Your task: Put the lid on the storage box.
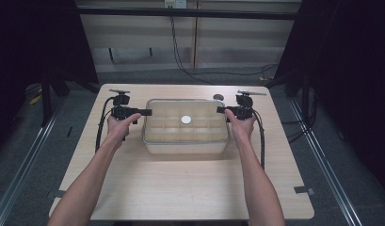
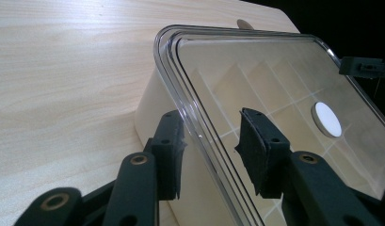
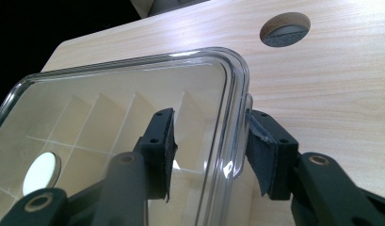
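**Both claws straddle the lid's short edges**

Pale wood table point(image 1: 180, 188) mid-frame in high view, dark room around. Box point(image 1: 186, 127) w/ clear lid point(image 1: 186, 123) sits at centre, long axis left–right; white disc point(image 1: 186, 119) at lid's middle. Left gripper point(image 1: 144, 112) at lid's left edge, right gripper point(image 1: 222, 110) at right edge, each equally near its own end.

Left gripper view: gripper point(image 2: 210, 146) jaws apart, lid rim point(image 2: 190, 122) between pads, not pinched. Right gripper view: gripper point(image 3: 210, 146) jaws apart, rim point(image 3: 235, 127) between; outer pad looks v. close to rim, contact unclear.

Likely next: close both, lift lid.
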Motion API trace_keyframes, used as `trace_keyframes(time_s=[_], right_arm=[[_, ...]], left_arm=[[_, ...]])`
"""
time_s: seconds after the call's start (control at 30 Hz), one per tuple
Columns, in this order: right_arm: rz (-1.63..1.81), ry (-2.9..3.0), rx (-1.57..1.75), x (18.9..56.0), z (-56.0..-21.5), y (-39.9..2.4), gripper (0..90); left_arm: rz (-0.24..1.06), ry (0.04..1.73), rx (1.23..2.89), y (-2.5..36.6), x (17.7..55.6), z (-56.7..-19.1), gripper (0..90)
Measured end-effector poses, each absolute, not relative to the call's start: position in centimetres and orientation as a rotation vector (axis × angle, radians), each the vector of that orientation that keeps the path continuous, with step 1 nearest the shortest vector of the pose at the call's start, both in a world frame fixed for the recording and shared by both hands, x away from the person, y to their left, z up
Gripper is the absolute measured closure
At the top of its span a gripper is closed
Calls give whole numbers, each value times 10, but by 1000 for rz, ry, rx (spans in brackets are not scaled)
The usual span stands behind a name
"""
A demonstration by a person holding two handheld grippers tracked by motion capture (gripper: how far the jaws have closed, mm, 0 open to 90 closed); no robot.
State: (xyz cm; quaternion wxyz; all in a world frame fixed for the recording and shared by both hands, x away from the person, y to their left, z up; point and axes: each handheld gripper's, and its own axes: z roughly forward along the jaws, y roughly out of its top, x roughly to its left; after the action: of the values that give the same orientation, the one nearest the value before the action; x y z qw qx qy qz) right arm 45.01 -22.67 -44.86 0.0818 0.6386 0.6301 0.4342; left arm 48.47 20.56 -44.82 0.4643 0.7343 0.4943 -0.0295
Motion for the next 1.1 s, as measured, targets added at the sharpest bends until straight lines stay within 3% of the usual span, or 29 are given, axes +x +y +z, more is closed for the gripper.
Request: trace_keyframes(time_s=[0.33, 0.53, 0.83, 1.1], right_arm=[[1251, 1921, 1871, 448, -447, -225, 440], [1280, 1916, 1869, 443, -444, -231, 422], [1312, 1912, 1830, 430, -435, -243, 409], [1347, 1924, 1791, 413, -427, -251, 416]], left_arm=[[-3, 1216, 1830, 204, 482, -446, 585], [8, 1213, 1835, 204, 479, -445, 578], [64, 1200, 1874, 207, 463, -441, 420], [117, 1175, 1864, 213, 451, -425, 389]])
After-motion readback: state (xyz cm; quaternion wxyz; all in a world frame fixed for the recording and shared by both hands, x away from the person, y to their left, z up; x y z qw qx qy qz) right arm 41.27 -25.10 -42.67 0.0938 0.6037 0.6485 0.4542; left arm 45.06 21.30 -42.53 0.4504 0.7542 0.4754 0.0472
